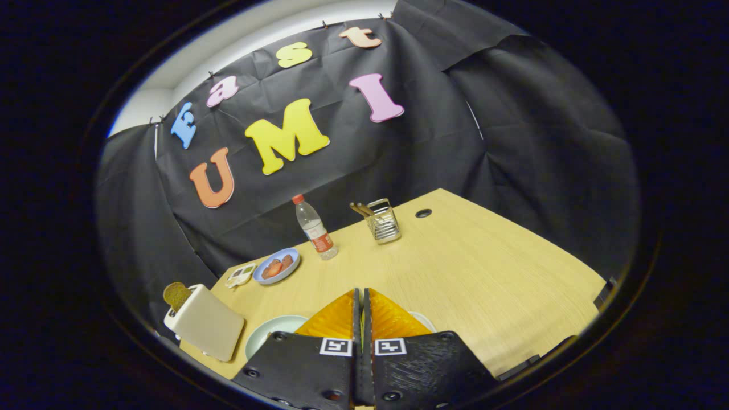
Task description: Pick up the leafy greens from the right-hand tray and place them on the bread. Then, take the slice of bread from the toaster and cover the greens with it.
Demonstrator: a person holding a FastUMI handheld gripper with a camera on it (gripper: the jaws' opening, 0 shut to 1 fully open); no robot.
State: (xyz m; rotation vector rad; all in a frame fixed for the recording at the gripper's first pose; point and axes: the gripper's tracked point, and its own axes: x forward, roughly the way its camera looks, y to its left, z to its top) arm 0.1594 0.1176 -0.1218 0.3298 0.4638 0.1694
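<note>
The gripper (pixel 362 299) fingers meet, a sliver of green barely showing between them; they hide most of 2 plates (pixel 273 333); the toaster (pixel 205 322) conceals its bread's (pixel 176 295) lower part.

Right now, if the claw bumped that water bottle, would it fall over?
Probably, yes. The water bottle is tall and narrow on a small base, so a push near its cap would likely tip it. It looks like thin clear plastic, so probably light, and being round it might roll across the table. The claw is shut, far from it.
</note>
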